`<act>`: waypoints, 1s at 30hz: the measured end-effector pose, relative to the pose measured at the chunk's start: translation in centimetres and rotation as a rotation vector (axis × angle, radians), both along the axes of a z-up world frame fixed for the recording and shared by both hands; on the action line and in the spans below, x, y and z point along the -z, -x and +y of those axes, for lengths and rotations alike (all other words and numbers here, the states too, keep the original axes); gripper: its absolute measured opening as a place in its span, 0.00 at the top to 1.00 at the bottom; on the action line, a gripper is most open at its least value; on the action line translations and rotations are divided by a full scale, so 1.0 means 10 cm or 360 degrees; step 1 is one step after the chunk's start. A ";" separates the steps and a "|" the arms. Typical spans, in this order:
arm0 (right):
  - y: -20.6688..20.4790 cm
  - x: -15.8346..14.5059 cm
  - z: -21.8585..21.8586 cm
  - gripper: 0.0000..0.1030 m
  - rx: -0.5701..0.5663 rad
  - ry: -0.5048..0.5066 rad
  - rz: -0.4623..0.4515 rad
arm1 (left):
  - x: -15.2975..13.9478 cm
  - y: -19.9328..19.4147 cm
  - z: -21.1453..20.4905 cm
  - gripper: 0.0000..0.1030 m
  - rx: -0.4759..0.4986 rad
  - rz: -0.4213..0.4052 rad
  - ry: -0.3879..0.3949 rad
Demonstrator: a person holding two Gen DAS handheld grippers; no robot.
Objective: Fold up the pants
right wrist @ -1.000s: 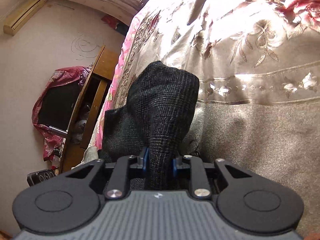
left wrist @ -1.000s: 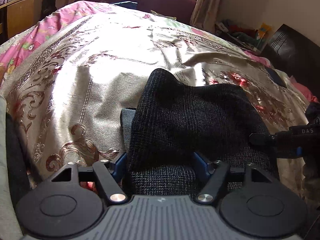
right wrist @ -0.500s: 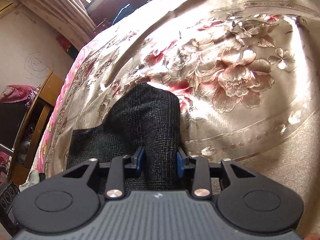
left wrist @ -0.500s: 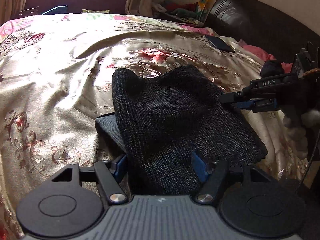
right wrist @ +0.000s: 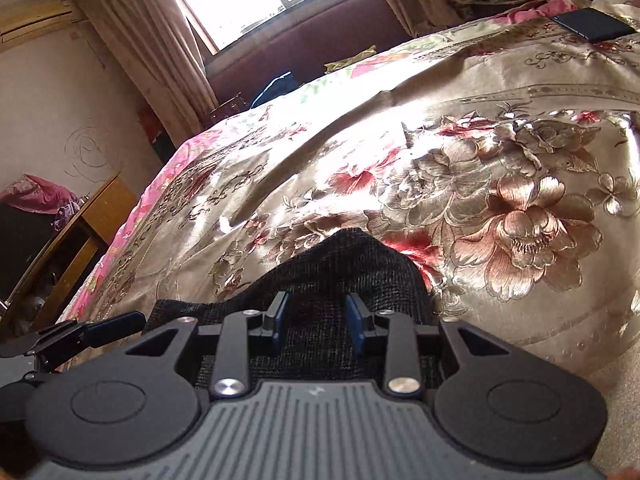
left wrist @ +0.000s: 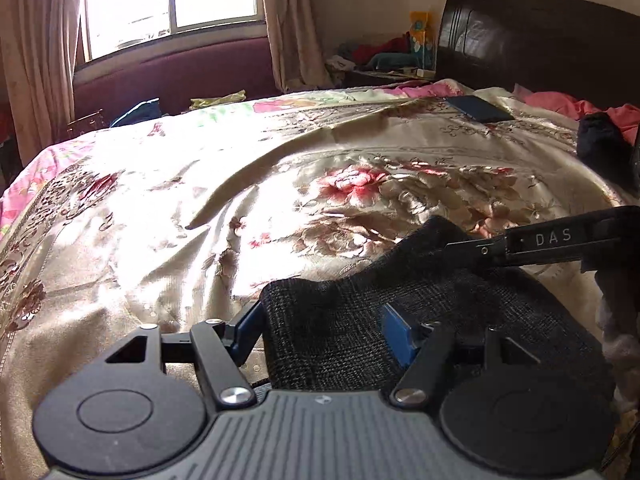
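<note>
The dark checked pants [left wrist: 460, 300] lie folded into a bundle on the gold flowered bedspread [left wrist: 180, 200], near its front edge. My left gripper [left wrist: 320, 332] stands wide, its blue pads against both sides of the thick fold. In the right wrist view the pants [right wrist: 348, 264] rise to a peak between the fingers of my right gripper [right wrist: 316, 324], whose jaws are closing on that fabric. The right gripper's fingers [left wrist: 472, 248] hold up the bundle's far corner, seen from the left wrist view. The left gripper's fingers [right wrist: 100, 330] show at the lower left.
A dark flat phone-like slab [left wrist: 480, 109] lies near the dark headboard [left wrist: 540, 40]. A dark rolled bundle [left wrist: 600, 148] sits at the right edge. A wooden desk [right wrist: 80, 240] stands left of the bed, and a window with curtains [left wrist: 172, 0] is behind it.
Both grippers have swung across the bed with the pants, so the window and headboard now face them. The right gripper's pinch on the fabric is wider than a second ago.
</note>
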State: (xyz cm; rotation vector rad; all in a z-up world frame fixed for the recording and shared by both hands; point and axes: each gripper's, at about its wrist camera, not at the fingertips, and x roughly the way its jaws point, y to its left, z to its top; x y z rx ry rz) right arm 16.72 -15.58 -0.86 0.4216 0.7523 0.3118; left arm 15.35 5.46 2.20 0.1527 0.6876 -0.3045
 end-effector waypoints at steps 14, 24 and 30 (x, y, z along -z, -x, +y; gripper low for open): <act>0.81 -0.25 -0.12 0.71 -0.0022 -0.0186 0.0007 | -0.14 0.54 0.27 0.25 -0.0100 -0.0026 0.0101; 1.35 -0.10 0.39 0.69 -0.0139 0.0170 0.0081 | 0.13 0.97 0.17 0.13 -0.0114 0.0063 -0.0015; 1.67 -0.28 0.35 0.66 -0.0020 0.0119 0.0008 | -0.07 1.28 0.17 0.15 -0.0176 0.0045 0.0053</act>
